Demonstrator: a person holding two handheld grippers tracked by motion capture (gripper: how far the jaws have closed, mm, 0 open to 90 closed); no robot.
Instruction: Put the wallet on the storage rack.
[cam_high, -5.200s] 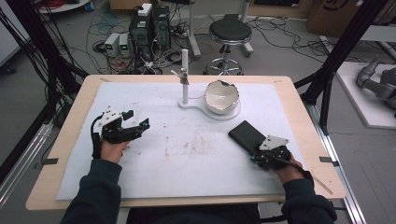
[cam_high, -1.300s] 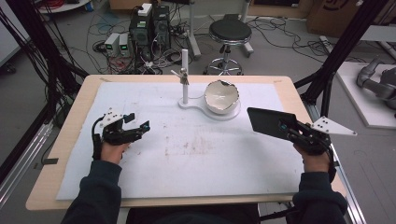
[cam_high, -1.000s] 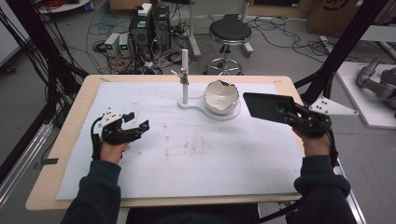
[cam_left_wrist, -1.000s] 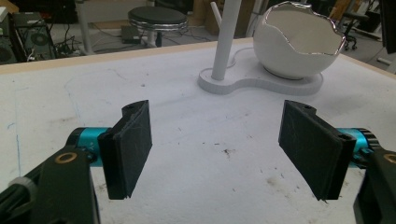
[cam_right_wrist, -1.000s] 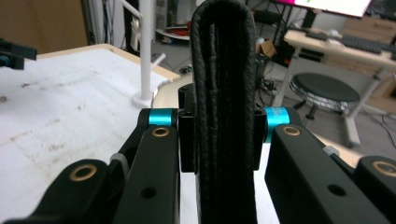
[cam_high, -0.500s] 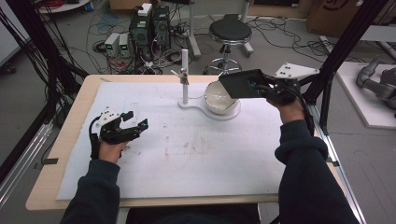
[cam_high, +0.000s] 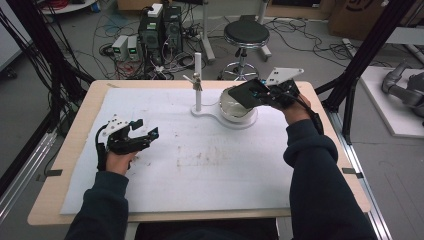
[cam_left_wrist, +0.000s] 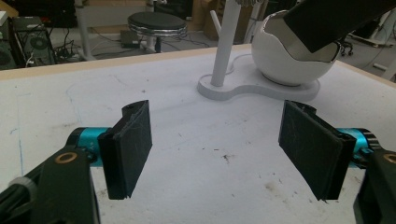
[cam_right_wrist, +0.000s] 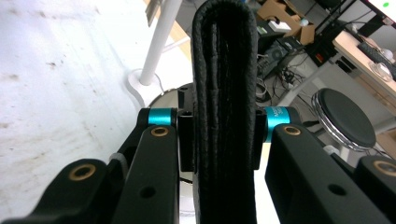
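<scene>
You hold the black wallet (cam_high: 246, 93) clamped in your right gripper (cam_high: 267, 93), above the white bowl (cam_high: 239, 107) at the table's far right. This looks like the placing step: next, lower it in. Its long axis runs left-right, free end pointing left. Your left gripper (cam_high: 145, 134) rests wide open, empty.

Two grippers (cam_high: 142, 135) (cam_high: 260, 92); one black wallet (cam_high: 246, 93); one white bowl (cam_high: 235, 106); one post (cam_high: 197, 82); one stool (cam_high: 246, 35).

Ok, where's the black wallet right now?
High view, right side: the black wallet is clamped in the right tool, held just above the white bowl.
</scene>
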